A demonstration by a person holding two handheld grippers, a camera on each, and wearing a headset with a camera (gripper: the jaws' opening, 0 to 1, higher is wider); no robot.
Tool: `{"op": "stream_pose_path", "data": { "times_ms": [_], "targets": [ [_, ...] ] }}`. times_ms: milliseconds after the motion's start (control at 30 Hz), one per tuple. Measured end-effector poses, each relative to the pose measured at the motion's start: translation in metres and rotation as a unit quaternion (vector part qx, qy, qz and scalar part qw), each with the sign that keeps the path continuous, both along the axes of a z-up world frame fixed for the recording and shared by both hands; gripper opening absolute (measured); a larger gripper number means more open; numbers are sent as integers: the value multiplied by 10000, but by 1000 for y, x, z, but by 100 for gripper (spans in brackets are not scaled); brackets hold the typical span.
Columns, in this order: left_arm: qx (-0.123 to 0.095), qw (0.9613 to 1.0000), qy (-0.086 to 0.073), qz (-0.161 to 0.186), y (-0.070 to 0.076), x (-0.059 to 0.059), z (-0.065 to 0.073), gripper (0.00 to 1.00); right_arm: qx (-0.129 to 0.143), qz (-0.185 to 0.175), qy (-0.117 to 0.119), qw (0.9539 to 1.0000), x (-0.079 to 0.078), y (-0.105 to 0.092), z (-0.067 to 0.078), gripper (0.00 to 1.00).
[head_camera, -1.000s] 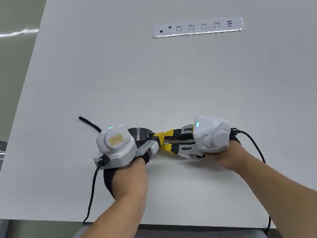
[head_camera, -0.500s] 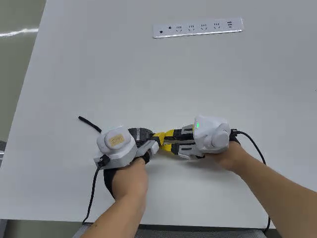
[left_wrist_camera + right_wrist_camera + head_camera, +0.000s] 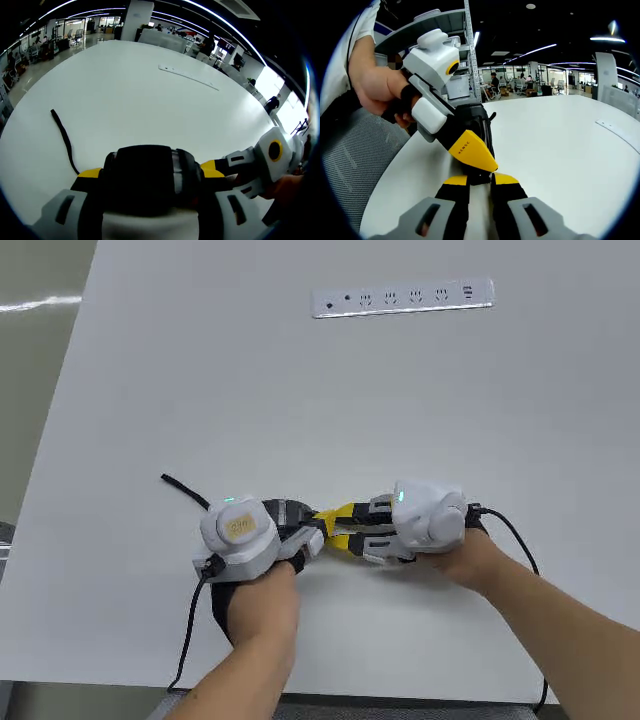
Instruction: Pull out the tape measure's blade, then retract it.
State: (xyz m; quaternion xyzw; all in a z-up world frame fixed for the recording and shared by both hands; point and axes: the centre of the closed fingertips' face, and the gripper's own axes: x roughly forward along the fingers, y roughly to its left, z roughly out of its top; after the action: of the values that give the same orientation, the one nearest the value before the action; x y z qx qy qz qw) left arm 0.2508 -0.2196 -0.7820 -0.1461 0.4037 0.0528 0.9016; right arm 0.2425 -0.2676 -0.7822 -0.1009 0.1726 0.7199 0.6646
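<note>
The tape measure (image 3: 288,510) has a black case, and my left gripper (image 3: 302,527) is shut on it near the table's front edge. In the left gripper view the case (image 3: 150,175) sits between the yellow-tipped jaws of the left gripper (image 3: 150,200). My right gripper (image 3: 342,528) faces it from the right, its yellow jaw tips nearly together at the case's mouth. In the right gripper view, the right gripper (image 3: 480,186) pinches at the foot of the case (image 3: 477,120). I see no length of blade drawn out. The case's black wrist strap (image 3: 185,492) trails to the left.
A white power strip (image 3: 402,297) lies at the far side of the white table (image 3: 300,390). Gripper cables hang off the front edge (image 3: 190,620) and curl by the right hand (image 3: 510,530). A mesh chair (image 3: 355,165) stands behind the left hand.
</note>
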Motion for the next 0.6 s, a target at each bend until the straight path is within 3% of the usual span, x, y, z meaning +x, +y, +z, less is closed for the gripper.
{"op": "stream_pose_path", "data": {
  "times_ms": [400, 533, 600],
  "targets": [
    [121, 9996, -26, -259, -1, -1, 0, 76, -13, -64, 13, 10000, 0, -1, 1, 21],
    [73, 9996, -33, -266, -2, -3, -1, 76, 24, -44, 33, 10000, -3, 2, 1, 31],
    [107, 9994, -30, -316, -1, -4, -1, 76, 19, -13, 34, 10000, -5, 2, 2, 29]
  ]
}}
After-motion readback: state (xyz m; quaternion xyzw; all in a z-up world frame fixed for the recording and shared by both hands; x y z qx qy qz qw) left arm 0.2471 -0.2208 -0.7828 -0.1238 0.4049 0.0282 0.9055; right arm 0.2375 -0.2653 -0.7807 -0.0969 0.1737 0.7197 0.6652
